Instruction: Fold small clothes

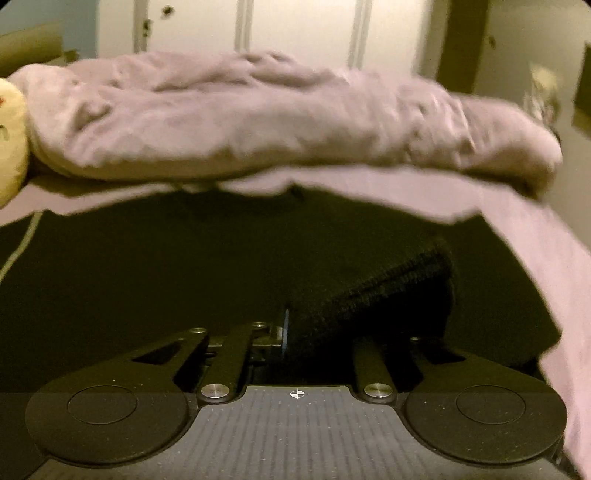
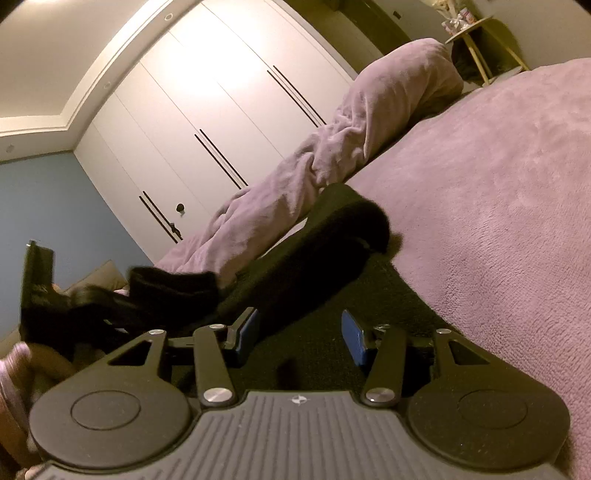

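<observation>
You are working in a home bedroom. A bed covered by a mauve plush blanket (image 2: 498, 192) fills the view, with a bunched mauve duvet (image 1: 258, 114) along its far side. Behind stand tall white wardrobe doors with slim dark handles (image 2: 221, 122); the small wooden side table (image 2: 484, 33) looks cluttered, though blurred.

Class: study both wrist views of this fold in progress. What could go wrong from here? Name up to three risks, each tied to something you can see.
1. The left gripper pinches only an edge of the black garment; a thin bite could slip out mid-fold.
2. The right gripper is open over the cloth without gripping, so the unheld side may drag or bunch.
3. The rumpled blanket lies close behind; the folded edge could land on it.
</observation>
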A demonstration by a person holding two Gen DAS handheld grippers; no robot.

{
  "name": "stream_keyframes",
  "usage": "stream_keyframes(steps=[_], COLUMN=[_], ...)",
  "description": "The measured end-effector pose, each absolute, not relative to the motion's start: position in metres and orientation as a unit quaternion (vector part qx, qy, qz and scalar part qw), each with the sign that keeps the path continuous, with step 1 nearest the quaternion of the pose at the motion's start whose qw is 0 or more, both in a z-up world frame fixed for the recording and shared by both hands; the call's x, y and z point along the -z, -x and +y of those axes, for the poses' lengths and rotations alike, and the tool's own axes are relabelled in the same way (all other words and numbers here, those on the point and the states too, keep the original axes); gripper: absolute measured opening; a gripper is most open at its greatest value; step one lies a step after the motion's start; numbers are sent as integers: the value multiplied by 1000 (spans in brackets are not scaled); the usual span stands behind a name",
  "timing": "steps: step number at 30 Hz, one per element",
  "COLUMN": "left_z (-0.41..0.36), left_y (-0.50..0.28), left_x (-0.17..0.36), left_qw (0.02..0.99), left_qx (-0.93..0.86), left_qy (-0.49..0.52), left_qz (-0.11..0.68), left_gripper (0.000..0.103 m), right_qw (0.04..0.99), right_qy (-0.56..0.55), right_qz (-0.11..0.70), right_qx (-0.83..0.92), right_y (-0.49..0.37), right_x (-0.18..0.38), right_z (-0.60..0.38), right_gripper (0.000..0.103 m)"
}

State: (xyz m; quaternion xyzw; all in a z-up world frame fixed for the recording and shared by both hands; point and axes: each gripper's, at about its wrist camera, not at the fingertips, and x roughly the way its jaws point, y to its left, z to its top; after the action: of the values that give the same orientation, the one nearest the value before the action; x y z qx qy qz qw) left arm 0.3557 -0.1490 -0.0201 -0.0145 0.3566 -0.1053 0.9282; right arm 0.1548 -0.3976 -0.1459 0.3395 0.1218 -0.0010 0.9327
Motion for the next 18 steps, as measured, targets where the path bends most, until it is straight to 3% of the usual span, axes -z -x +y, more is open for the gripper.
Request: stream_keyframes(steps=[5, 8, 10, 13, 18], left_z=[-105, -76, -59, -42, -17], left_y=[-363, -365, -366, -366, -376], left_x=[2, 14, 29, 49, 68], left_qw=[942, 936, 928, 915, 890], left_qx=[67, 49, 31, 16, -3], left_qy=[66, 110, 136, 172, 238], left_qz=[323, 332, 346, 363, 389], left_gripper=[13, 27, 60, 81, 83], right_qw=[933, 934, 934, 934, 936], right_qy=[-337, -335, -334, -332, -329], right_qz=[124, 125, 126, 128, 129], right_qx=[2, 3, 4, 5, 5], right_y=[-154, -154, -154, -154, -154], right_x=[145, 145, 144, 143, 143], right_z=[-397, -397, -397, -396, -395], right_gripper=[49, 49, 49, 49, 49])
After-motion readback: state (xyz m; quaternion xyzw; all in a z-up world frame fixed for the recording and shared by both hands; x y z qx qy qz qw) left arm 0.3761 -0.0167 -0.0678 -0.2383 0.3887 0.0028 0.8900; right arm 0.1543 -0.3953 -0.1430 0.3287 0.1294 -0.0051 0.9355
